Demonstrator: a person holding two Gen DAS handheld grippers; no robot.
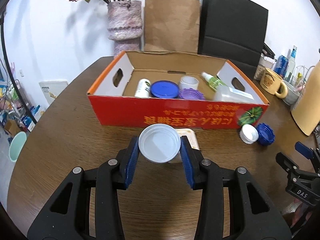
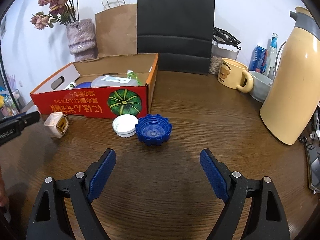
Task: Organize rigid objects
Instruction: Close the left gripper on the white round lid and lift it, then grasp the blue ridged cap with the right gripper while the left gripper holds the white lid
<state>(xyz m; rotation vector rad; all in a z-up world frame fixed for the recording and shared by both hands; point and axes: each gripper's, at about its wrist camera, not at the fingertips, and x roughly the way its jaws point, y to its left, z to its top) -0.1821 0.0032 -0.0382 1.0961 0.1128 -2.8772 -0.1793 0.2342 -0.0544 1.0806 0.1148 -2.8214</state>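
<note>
Left gripper (image 1: 160, 150): pinching a white lid (image 1: 159, 144) above the table (image 1: 70, 140), just short of the red box (image 1: 160, 112)
Right gripper (image 2: 158, 172): spread wide, nothing between
Near right gripper: white cap (image 2: 125, 129) touching blue cap (image 2: 153, 132)
Beside the box: small beige container (image 2: 57, 127)
Box contents: bottles, blue and purple lids
Writing: mug (image 2: 233, 74) reads "butterbear"

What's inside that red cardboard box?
The red box holds a white bottle, blue lid, purple cap, white jar, green spray bottle and clear jug. Its front wall hides whatever lies lower.
</note>
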